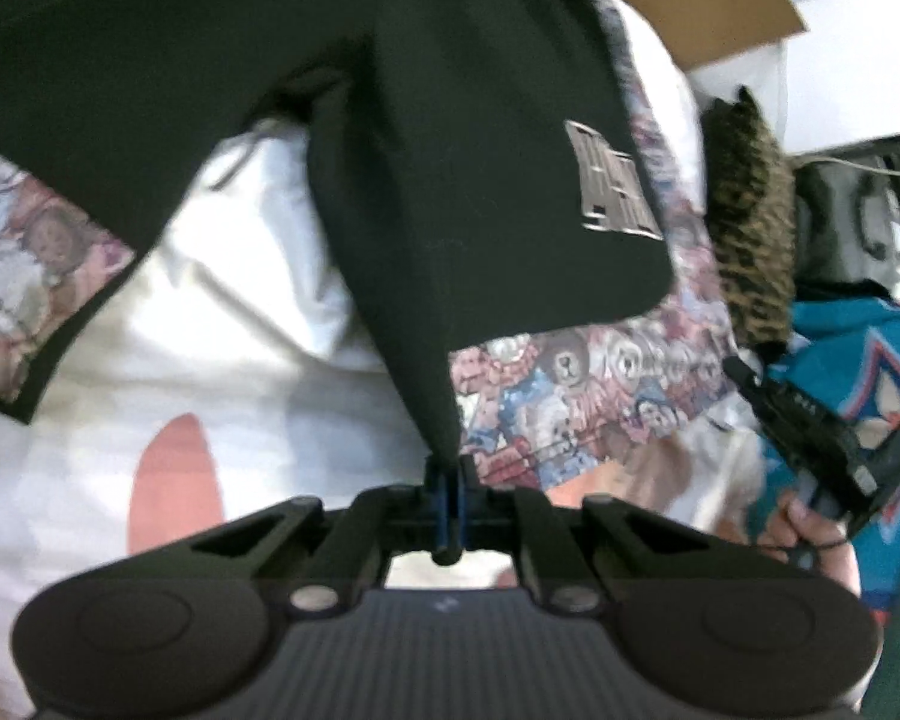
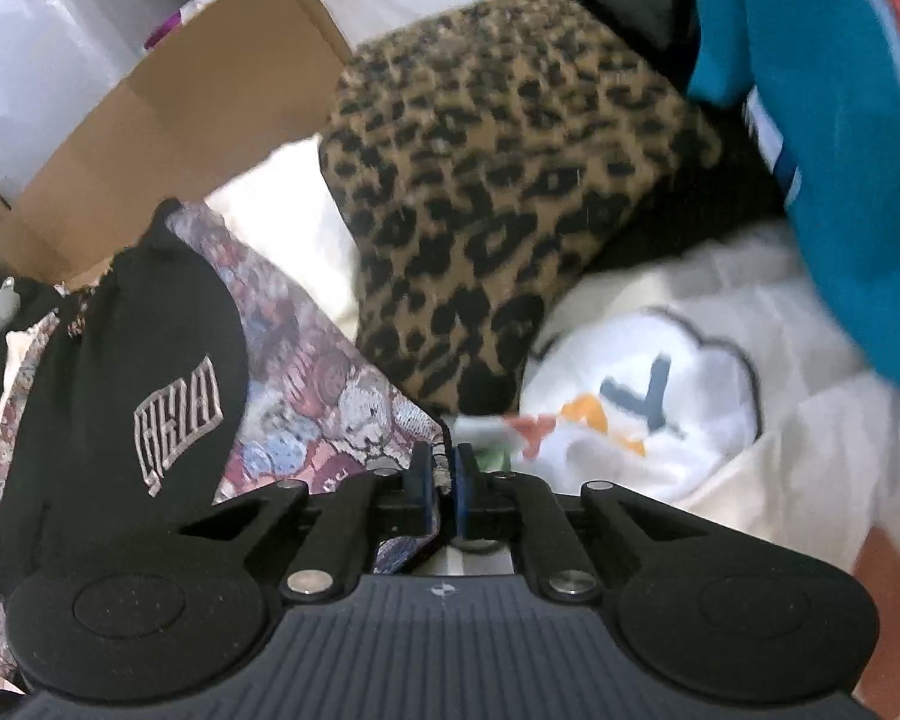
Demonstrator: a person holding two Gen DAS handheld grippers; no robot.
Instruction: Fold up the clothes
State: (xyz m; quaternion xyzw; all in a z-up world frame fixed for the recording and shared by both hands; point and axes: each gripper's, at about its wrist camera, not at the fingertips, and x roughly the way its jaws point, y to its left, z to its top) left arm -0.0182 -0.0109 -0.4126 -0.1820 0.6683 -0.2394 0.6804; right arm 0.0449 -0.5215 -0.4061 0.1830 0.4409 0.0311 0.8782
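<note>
Black cotton, a tee with a grey block logo [image 1: 462, 138], is hanging pinched in our left gripper [image 1: 450, 474] while our right gripper [image 2: 445, 474] is clamping its teddy-print fabric panel [image 2: 330, 414], so we are stretching it over the white printed bedsheet [image 1: 258, 324] for folding.

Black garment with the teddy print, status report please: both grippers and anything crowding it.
Left gripper shut on black garment corner. Right gripper shut on its teddy-print edge. Leopard-print cushion and teal garment crowd the far side.
</note>
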